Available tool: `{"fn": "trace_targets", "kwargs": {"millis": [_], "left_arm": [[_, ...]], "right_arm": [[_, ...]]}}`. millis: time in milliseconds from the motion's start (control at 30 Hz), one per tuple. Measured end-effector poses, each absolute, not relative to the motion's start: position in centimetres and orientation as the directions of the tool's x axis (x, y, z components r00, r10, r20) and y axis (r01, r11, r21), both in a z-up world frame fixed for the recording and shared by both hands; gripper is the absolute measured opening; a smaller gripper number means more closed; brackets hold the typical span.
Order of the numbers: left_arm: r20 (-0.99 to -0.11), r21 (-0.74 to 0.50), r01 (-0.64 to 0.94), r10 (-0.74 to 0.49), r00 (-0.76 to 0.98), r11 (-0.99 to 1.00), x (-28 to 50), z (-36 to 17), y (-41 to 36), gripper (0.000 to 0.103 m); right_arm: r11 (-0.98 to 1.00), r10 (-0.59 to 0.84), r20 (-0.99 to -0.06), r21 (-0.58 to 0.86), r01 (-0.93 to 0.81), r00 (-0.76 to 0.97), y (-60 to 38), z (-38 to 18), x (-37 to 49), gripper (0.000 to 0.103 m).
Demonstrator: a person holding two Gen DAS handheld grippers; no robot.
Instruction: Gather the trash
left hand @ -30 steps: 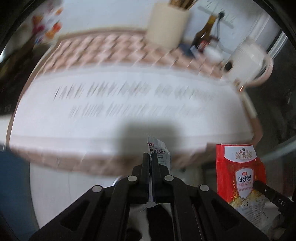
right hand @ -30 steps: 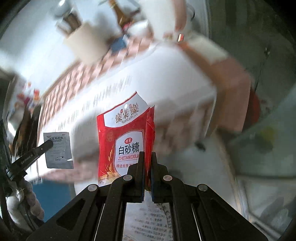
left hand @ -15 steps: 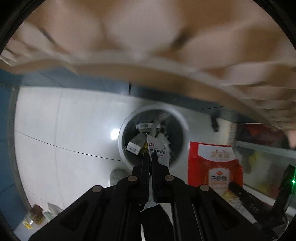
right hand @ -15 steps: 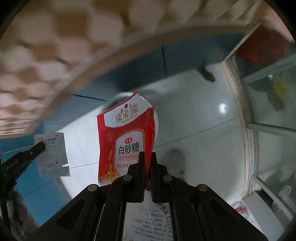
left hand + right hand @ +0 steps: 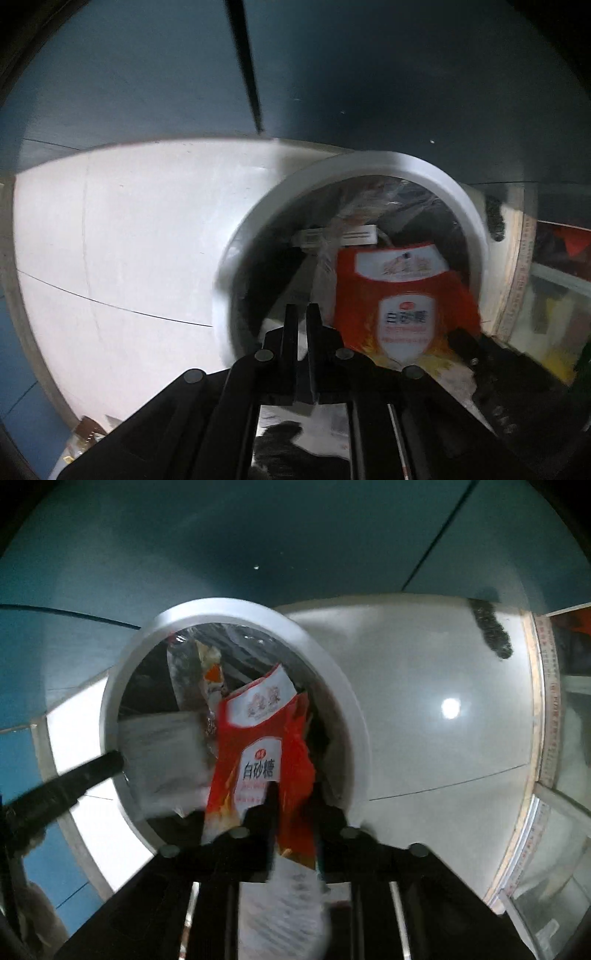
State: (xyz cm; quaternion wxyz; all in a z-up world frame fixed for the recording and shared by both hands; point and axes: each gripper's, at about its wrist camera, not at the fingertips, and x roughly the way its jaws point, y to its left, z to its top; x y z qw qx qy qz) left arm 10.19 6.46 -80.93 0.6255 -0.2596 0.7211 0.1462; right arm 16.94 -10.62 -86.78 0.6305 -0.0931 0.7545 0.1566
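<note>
A round white trash bin (image 5: 354, 166) stands on the pale floor, also in the right wrist view (image 5: 332, 672), with several wrappers inside. My left gripper (image 5: 302, 314) is over the bin's rim with its fingers slightly apart and nothing between them. A small white packet (image 5: 166, 753) hangs blurred by the left fingertip (image 5: 107, 764), inside the bin mouth. My right gripper (image 5: 291, 797) has its fingers spread, and the red sugar bag (image 5: 258, 760) sits loose between them, tipping into the bin. The bag also shows in the left wrist view (image 5: 402, 306).
Dark blue cabinet fronts (image 5: 369, 74) rise right behind the bin. A black brush-like object (image 5: 491, 627) lies on the floor to the right. A glass-fronted unit (image 5: 565, 775) edges the floor at far right.
Both grippers dropped from table height to the bin mouth. Both have opened: the white packet has left my left fingers, and the red bag sits loose between my right fingers.
</note>
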Motion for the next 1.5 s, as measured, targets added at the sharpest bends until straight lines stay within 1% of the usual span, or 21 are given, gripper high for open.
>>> {"fn": "trace_targets", "kwargs": {"millis": [33,67,100,133,167,200,233,300,333,500,600,633,700,867,900,967,1033,1133,1300,1400,1500], "left_arm": [[-0.982,-0.102,-0.557,-0.172,-0.074,0.824,9.9,-80.3,6.6,0.026],[-0.986,-0.090,-0.559,-0.154,-0.069,0.824,9.7,-80.0,6.7,0.044],[-0.990,-0.069,-0.563,-0.125,-0.062,0.824,9.4,-79.2,6.8,0.086],[-0.994,-0.052,-0.566,-0.099,-0.053,0.823,9.0,-78.6,6.8,0.103],[-0.995,-0.044,-0.566,-0.084,-0.044,0.823,8.8,-78.3,6.9,0.103],[-0.997,-0.035,-0.564,-0.072,-0.043,0.825,8.4,-77.7,6.8,0.103],[-0.997,-0.020,-0.564,-0.060,-0.053,0.826,7.8,-76.9,6.7,0.103],[-0.997,0.004,-0.562,-0.037,-0.062,0.827,6.8,-75.4,6.4,0.103],[-0.998,0.012,-0.558,-0.027,-0.062,0.830,6.4,-74.7,6.2,0.103],[-0.999,0.042,-0.553,0.023,-0.040,0.832,3.9,-68.2,4.4,0.103],[-0.999,0.035,-0.552,0.038,-0.007,0.833,2.7,-63.3,3.0,0.103],[-0.999,0.029,-0.551,0.043,0.012,0.834,2.1,-60.8,2.5,0.103],[-0.998,0.026,-0.547,0.051,0.032,0.837,1.5,-57.7,1.7,0.103],[-0.991,0.024,-0.537,0.091,0.099,0.843,-0.5,-47.6,-0.3,0.103],[-0.988,0.025,-0.537,0.102,0.113,0.843,-0.9,-45.7,-0.6,0.103],[-0.981,0.015,-0.539,0.115,0.153,0.842,-1.8,-41.2,-1.2,0.103],[-0.973,0.002,-0.544,0.127,0.192,0.839,-2.7,-37.2,-1.6,0.103],[-0.960,-0.027,-0.548,0.131,0.247,0.836,-4.0,-31.9,-2.1,0.103],[-0.936,-0.066,-0.530,0.132,0.327,0.845,-6.2,-25.0,-2.9,0.103],[-0.917,-0.090,-0.494,0.122,0.381,0.865,-7.7,-20.9,-3.3,0.103],[-0.899,-0.117,-0.462,0.104,0.425,0.879,-8.9,-18.2,-3.4,0.103]], "right_arm": [[0.932,0.059,-0.981,0.121,-0.341,-0.186,-10.2,-86.8,17.0,0.033],[0.928,0.070,-0.979,0.133,-0.347,-0.189,-10.1,-86.5,17.0,0.038],[0.927,0.067,-0.980,0.130,-0.351,-0.187,-10.2,-86.1,17.0,0.051],[0.925,0.065,-0.981,0.127,-0.357,-0.181,-10.4,-85.5,17.1,0.064],[0.921,0.072,-0.983,0.130,-0.366,-0.168,-10.6,-84.7,17.1,0.069],[0.919,0.070,-0.986,0.124,-0.374,-0.155,-10.7,-83.9,17.1,0.078],[0.916,0.067,-0.988,0.118,-0.383,-0.142,-11.1,-83.1,17.2,0.090],[0.905,0.053,-0.992,0.098,-0.415,-0.119,-11.6,-81.1,16.7,0.101],[0.899,0.044,-0.994,0.085,-0.429,-0.105,-11.8,-79.9,16.3,0.103],[0.879,0.031,-0.998,0.055,-0.474,-0.058,-13.3,-74.0,14.3,0.103],[0.872,0.041,-0.999,0.051,-0.488,-0.031,-14.4,-69.4,13.0,0.103],[0.870,0.040,-0.999,0.047,-0.490,-0.025,-14.8,-68.3,12.8,0.103],[0.868,0.050,-0.999,0.044,-0.495,0.000,-15.6,-64.0,11.9,0.103],[0.861,0.085,-0.994,0.041,-0.507,0.064,-17.3,-53.8,10.0,0.103],[0.859,0.102,-0.992,0.048,-0.510,0.080,-17.7,-50.9,9.5,0.103],[0.855,0.121,-0.987,0.049,-0.517,0.107,-18.1,-47.0,8.6,0.103],[0.849,0.152,-0.978,0.055,-0.525,0.143,-18.7,-41.8,7.7,0.103],[0.843,0.185,-0.965,0.058,-0.534,0.188,-19.4,-35.7,6.5,0.103],[0.842,0.245,-0.936,0.076,-0.534,0.253,-20.9,-25.7,3.8,0.103],[0.849,0.274,-0.919,0.091,-0.521,0.285,-21.7,-21.2,2.1,0.103],[0.857,0.308,-0.901,0.123,-0.500,0.306,-22.6,-17.0,0.3,0.103]]}}
